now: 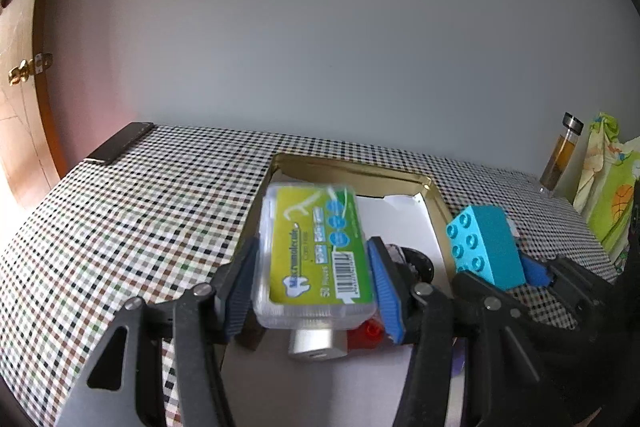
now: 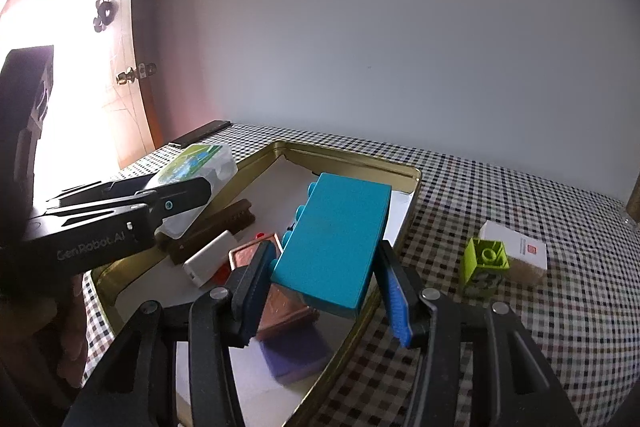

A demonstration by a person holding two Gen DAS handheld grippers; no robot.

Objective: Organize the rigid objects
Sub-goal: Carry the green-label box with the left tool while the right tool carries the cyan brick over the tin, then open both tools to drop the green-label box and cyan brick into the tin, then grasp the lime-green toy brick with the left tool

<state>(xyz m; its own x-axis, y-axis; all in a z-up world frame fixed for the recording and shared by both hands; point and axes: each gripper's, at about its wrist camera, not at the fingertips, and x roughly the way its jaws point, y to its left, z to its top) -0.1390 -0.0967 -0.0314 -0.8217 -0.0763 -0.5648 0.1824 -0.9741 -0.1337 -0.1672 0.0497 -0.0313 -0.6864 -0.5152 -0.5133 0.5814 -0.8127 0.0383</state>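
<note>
My left gripper [image 1: 314, 251] is shut on a clear floss-pick box [image 1: 312, 219] with a green and yellow label, held above the near end of a gold tin tray [image 1: 360, 167]. The right wrist view shows that left gripper [image 2: 180, 195] and the floss-pick box [image 2: 196, 163] over the tray's left rim [image 2: 224, 195]. My right gripper [image 2: 324, 253] is shut on a turquoise brick [image 2: 336, 239], studs facing left, above the tray's right side. The left wrist view has this brick [image 1: 484, 247] tilted at the right.
Inside the tray lie a brown bar [image 2: 216, 227], a white power bank [image 2: 208, 259], a red brick [image 1: 368, 331], a copper frame [image 2: 250, 253] and a purple piece [image 2: 296, 351]. A green brick [image 2: 486, 259] and white box [image 2: 516, 251] sit on the checked cloth. A bottle [image 1: 560, 155] and green bag [image 1: 608, 195] stand far right.
</note>
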